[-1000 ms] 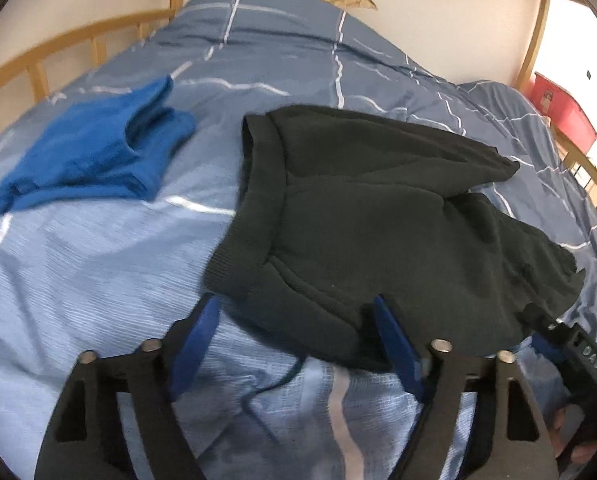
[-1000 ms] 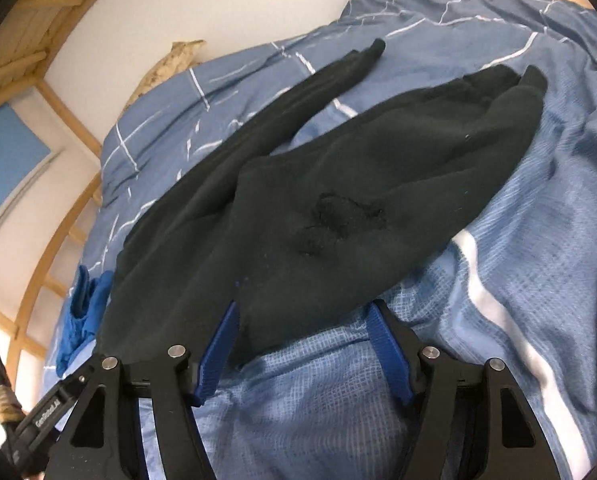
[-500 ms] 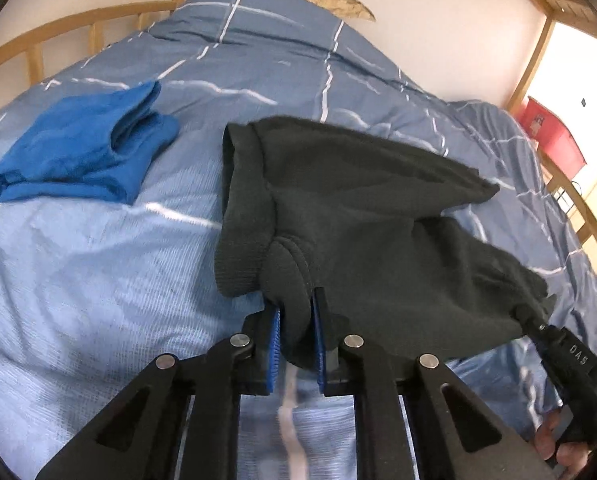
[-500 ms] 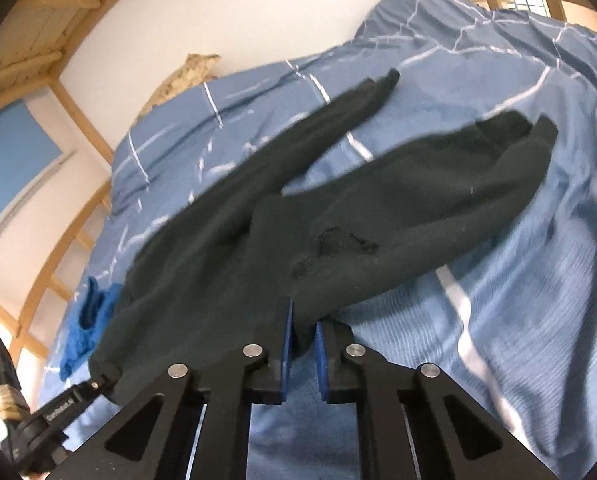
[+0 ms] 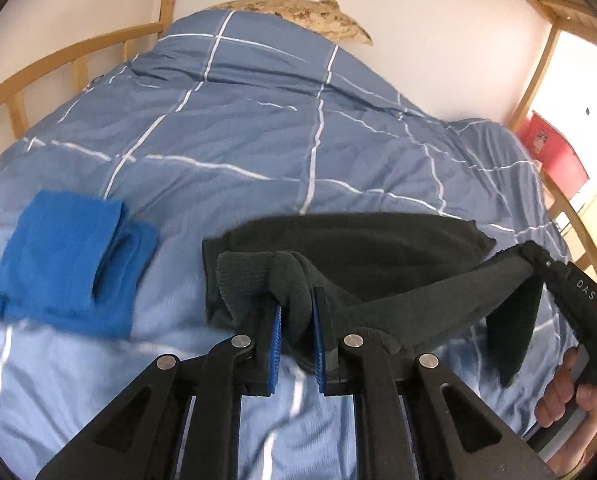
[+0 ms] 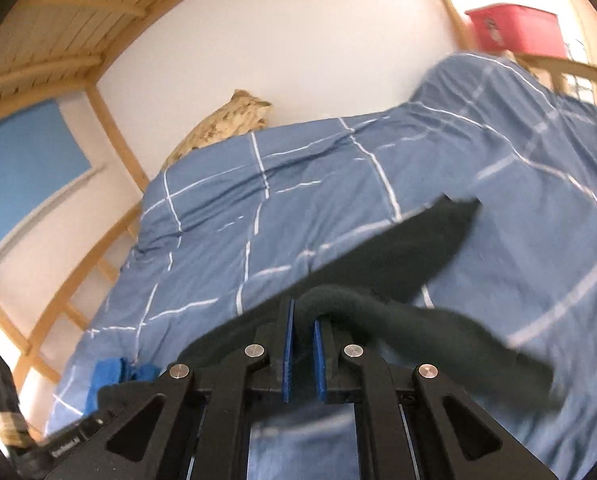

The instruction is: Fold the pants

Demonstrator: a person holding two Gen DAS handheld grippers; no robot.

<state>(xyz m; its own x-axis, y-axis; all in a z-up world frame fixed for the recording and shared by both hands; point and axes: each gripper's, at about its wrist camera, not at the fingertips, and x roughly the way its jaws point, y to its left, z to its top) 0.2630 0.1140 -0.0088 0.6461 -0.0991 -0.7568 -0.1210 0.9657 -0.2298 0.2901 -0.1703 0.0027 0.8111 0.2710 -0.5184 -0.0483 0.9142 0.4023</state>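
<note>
Lifting: both grippers have raised the black pants (image 5: 378, 256) off the duvet; a second ago they lay flat with jaws open.
Left gripper (image 5: 296, 344): jaws nearly closed, pinching the ribbed waistband between the blue pads.
Right gripper (image 6: 304, 356): jaws nearly closed on a roll of leg fabric; one leg hangs ahead and right of the jaws.
Meaning: grasp looks secure, first fold probably starting.
Left of jaws: folded blue garment (image 5: 70, 268).
Surface: blue checked duvet (image 5: 258, 140).
Far: patterned pillow (image 5: 298, 12), white wall, wooden bed frame (image 5: 74, 60), red bin (image 6: 514, 28).
</note>
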